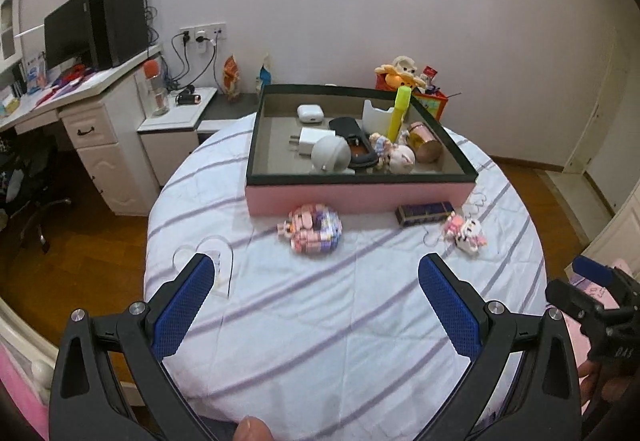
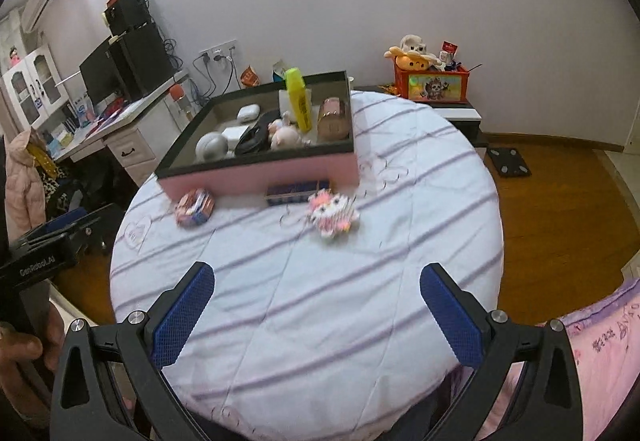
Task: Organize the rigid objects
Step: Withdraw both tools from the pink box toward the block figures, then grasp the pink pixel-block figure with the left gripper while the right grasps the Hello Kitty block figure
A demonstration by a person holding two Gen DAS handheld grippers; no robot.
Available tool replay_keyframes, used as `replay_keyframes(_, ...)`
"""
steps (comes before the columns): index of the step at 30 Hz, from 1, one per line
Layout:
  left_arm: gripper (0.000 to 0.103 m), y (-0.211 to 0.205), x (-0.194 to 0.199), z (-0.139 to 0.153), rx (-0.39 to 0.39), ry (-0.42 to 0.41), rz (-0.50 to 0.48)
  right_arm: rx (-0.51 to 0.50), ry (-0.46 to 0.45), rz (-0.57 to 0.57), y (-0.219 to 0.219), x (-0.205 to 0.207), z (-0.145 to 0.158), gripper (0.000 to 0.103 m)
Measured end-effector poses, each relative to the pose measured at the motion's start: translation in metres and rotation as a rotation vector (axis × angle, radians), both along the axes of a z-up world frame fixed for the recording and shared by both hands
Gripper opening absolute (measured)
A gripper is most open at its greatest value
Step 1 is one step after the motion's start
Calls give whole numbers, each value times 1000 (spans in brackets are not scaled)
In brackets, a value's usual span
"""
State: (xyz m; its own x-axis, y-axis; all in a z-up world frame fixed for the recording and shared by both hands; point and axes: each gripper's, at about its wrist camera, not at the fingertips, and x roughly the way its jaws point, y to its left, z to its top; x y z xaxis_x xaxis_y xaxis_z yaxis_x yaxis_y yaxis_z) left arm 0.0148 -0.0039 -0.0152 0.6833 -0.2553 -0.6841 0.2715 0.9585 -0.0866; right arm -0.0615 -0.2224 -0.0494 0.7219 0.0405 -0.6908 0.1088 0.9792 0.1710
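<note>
The round bed (image 1: 344, 321), covered in a white sheet with lilac stripes, fills most of both views and carries everything you are sorting. Toward its far side sits the shallow pink box with a dark rim (image 1: 360, 197), already holding a white charger, a grey ball, a yellow highlighter, a copper-coloured tin and a few small figures.

Three rigid pieces are not yet in it, all lying on the sheet just in front of the box's near wall. The pink and purple brick-built block toy (image 1: 314, 229) lies to the left. The dark blue rectangular case (image 1: 425, 213) lies almost against the wall, its long axis running parallel to it. The small pink and white brick-built cat figure (image 2: 333, 215) lies to the right.

Your left gripper (image 1: 316, 303) hangs over the near part of the bed with its blue-padded fingers (image 1: 188, 305) spread wide and nothing between them. Your right gripper (image 2: 316, 307) is the same, released and empty.

The block toy lies straight ahead of your left gripper and slightly left of centre, so that hand looks best placed for it. The cat figure lies almost dead ahead of your right gripper, with the case just beyond it. To take the case you would probably close across its short width.
</note>
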Motion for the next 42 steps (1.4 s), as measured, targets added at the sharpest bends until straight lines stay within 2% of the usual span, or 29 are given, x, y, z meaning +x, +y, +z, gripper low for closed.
replay_keyframes(8,103,7,-26,-11,-14,30,6,-22,13,25,14,-13,-6,103)
replay_keyframes(18,103,10,-29,-15,-18,36,11,-27,15,33,19,-12,-6,103)
replay_keyframes(30,103,9,-1,-34,-21,91,24,-37,63,20,7,14,-20,103)
replay_keyframes(42,103,2,43,-54,-10,126,46,-66,119,23,-7,65,-37,103)
